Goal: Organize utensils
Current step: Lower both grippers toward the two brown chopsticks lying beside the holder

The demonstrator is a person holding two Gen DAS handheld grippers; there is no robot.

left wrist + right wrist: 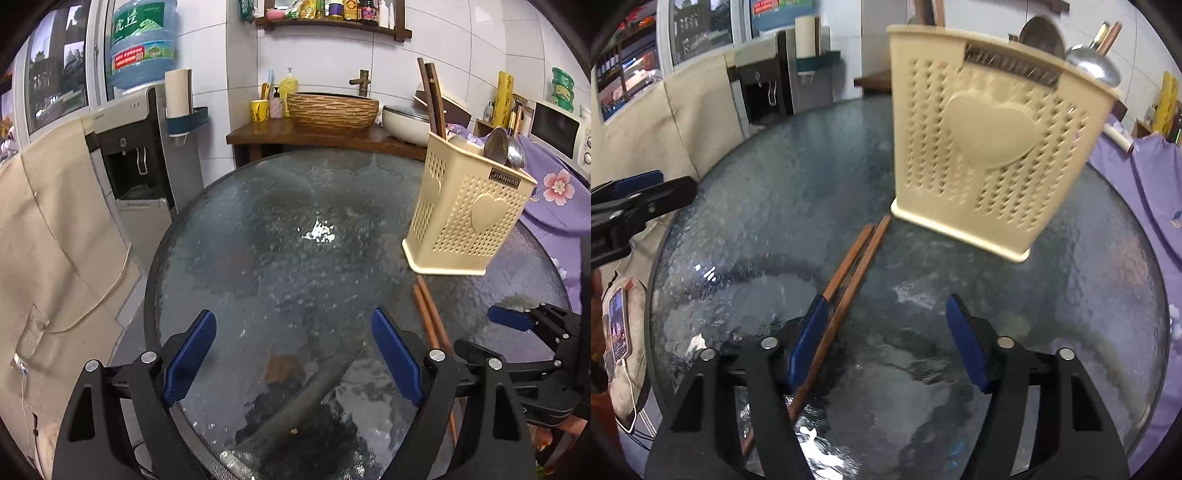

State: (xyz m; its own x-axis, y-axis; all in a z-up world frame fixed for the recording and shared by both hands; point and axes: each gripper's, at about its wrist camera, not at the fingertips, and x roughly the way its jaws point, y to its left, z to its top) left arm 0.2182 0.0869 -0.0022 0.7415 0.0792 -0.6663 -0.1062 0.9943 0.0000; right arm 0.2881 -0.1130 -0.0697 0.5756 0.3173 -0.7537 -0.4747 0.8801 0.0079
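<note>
Up close, cream utensil holder (467, 210) labelled JIANHAO (heart-embossed), chopsticks (855, 258) lay on round glass table (258, 236), tiled kitchen, left gripper (293, 354) and right gripper (886, 341) both gaped apart, empty.

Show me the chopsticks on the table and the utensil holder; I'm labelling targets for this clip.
chopsticks (857, 254): right wrist view, mid-shaft of the wooden pair lying on the glass.
utensil holder (991, 129): right wrist view, raised heart on its perforated cream front wall.
</note>
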